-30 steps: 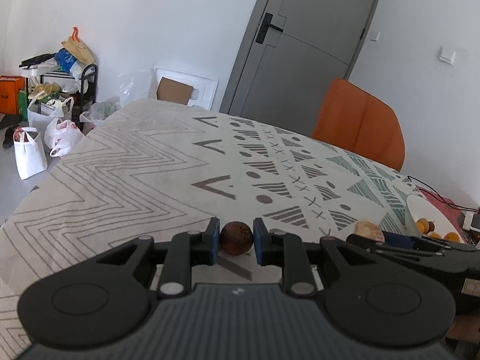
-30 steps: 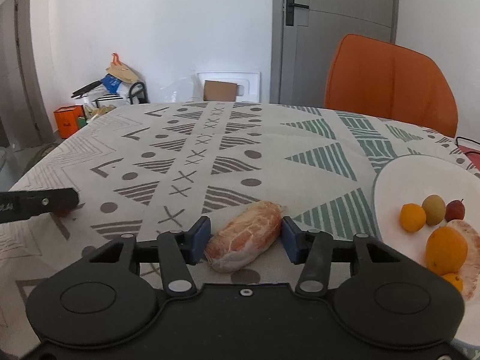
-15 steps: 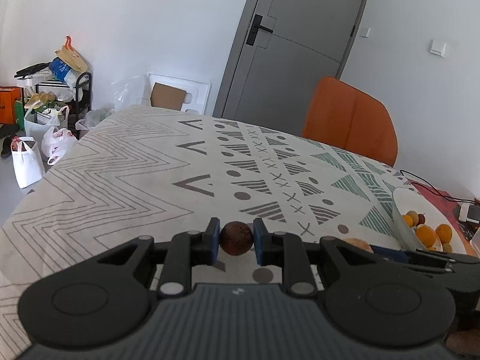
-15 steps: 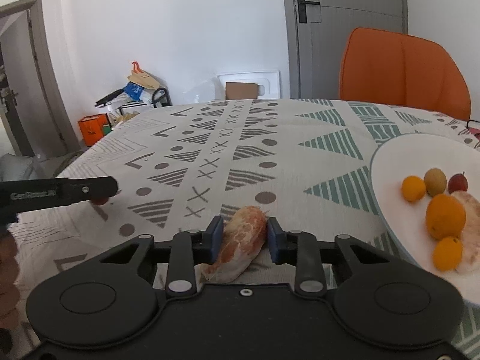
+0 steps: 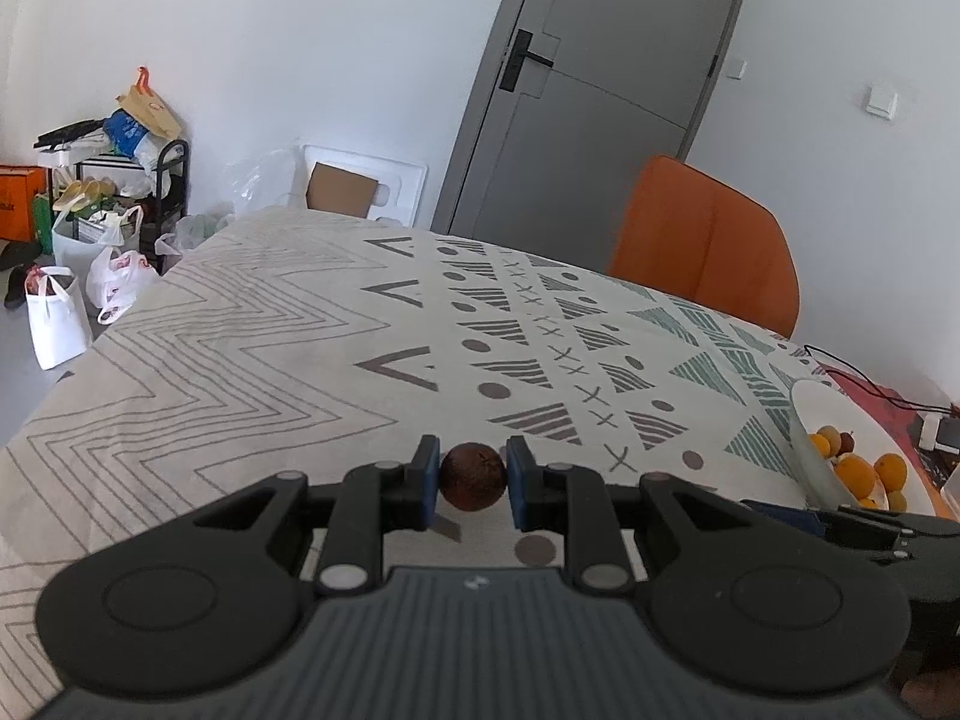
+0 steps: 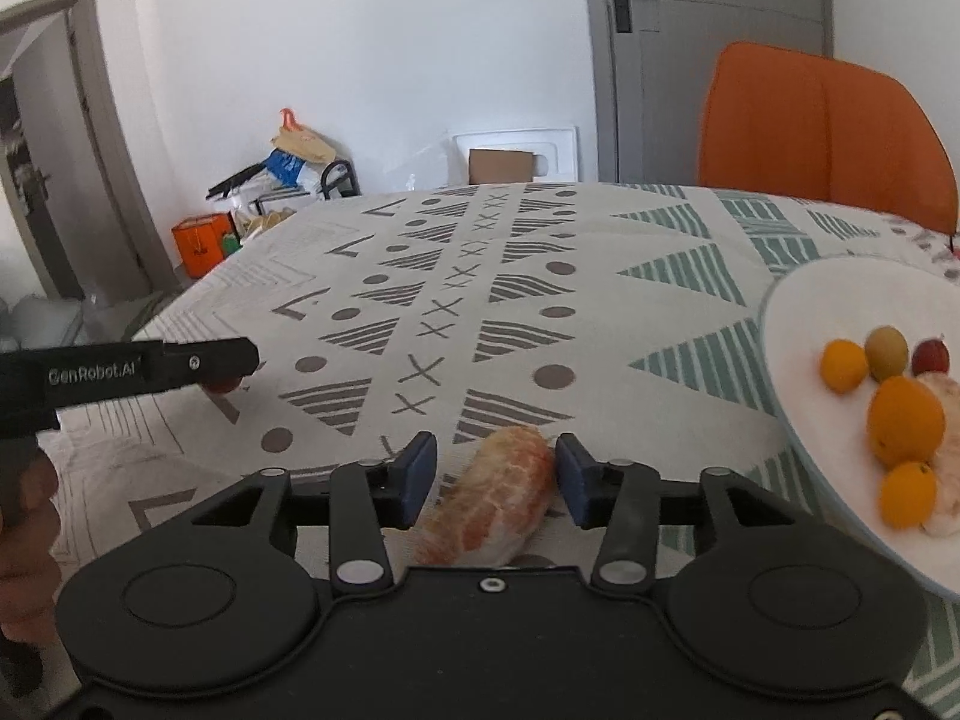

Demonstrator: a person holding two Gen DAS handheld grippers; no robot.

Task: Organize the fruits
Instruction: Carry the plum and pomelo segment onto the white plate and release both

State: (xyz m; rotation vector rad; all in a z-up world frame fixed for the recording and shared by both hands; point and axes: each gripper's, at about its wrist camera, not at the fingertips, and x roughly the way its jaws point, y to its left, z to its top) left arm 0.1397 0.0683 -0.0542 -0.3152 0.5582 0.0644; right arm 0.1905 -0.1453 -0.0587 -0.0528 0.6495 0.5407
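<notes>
Your left gripper (image 5: 473,476) is clamped on the small brown fruit (image 5: 472,475), held above the patterned cloth (image 5: 252,360). Your right gripper (image 6: 496,481) has just been opening; its jaws stand apart around the peeled citrus piece (image 6: 487,501), which looks to be resting on the cloth (the near end is hidden, so I can't be sure). The white plate (image 6: 798,324) of fruit sits to the right. Close off-centre and the soft piece may squash or swivel out; a hurried swing could clip the plate's rim.
</notes>
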